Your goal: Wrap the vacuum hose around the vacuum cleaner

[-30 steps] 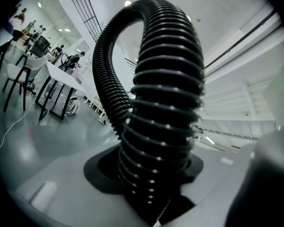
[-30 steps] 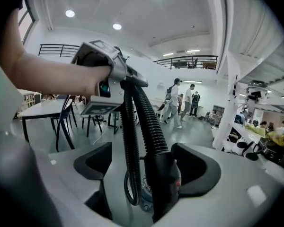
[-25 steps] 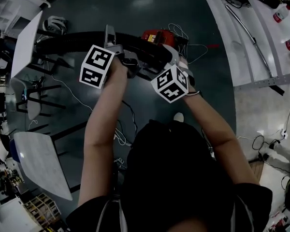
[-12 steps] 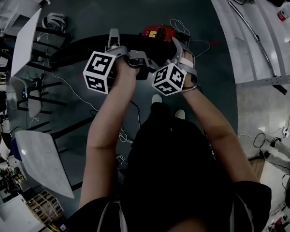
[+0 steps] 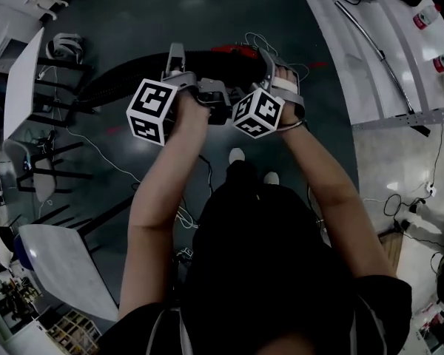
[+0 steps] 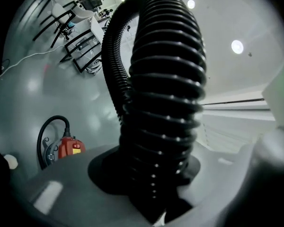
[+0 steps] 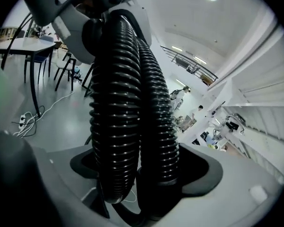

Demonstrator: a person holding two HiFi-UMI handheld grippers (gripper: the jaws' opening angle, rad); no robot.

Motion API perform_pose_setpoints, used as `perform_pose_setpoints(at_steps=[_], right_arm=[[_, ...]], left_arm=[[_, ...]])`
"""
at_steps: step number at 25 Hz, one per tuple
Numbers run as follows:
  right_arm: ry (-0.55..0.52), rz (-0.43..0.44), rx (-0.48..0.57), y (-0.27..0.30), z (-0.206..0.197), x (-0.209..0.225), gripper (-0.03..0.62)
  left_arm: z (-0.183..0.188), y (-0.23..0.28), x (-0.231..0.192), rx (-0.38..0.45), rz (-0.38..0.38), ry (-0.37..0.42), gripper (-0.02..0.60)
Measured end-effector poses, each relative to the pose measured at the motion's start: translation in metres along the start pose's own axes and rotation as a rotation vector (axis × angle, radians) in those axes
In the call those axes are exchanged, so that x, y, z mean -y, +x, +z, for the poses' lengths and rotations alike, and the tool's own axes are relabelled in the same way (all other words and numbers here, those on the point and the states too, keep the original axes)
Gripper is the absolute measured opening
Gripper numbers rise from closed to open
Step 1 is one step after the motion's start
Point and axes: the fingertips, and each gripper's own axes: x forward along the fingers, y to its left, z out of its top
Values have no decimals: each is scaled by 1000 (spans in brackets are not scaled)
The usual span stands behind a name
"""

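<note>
Left gripper point(image 5: 177, 66), jaws just tightened, and right gripper point(image 5: 269, 66) both clamp the vacuum hose point(image 5: 126, 74), which spans crosswise between them. The vacuum cleaner point(image 6: 68, 147) sits on the floor beyond, nearer the right gripper.

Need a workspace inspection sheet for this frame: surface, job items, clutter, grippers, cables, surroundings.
Surface: dark glossy floor; the job is done standing over it.
Job's things: black ribbed hose held up in an arc; red vacuum cleaner on the floor, apart from the held stretch.
Clutter: metal tube and small red-and-white containers on the white bench at right.
Grippers: left gripper jaws have just been closing and grip the hose; right gripper clamps two runs of hose side by side.
Cables: white cables loose on the floor by the vacuum cleaner.
Surroundings: white tables, black chairs, people far off.
</note>
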Motion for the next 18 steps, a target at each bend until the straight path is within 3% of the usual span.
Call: perform_pose_setpoints(at_steps=[12, 18], right_arm=[[-43, 76, -109, 50, -7, -5, 460], [-59, 92, -161, 73, -15, -15, 457]], left_arm=[[6, 57, -56, -123, 61, -79, 181], [3, 83, -93, -192, 88, -170, 183]])
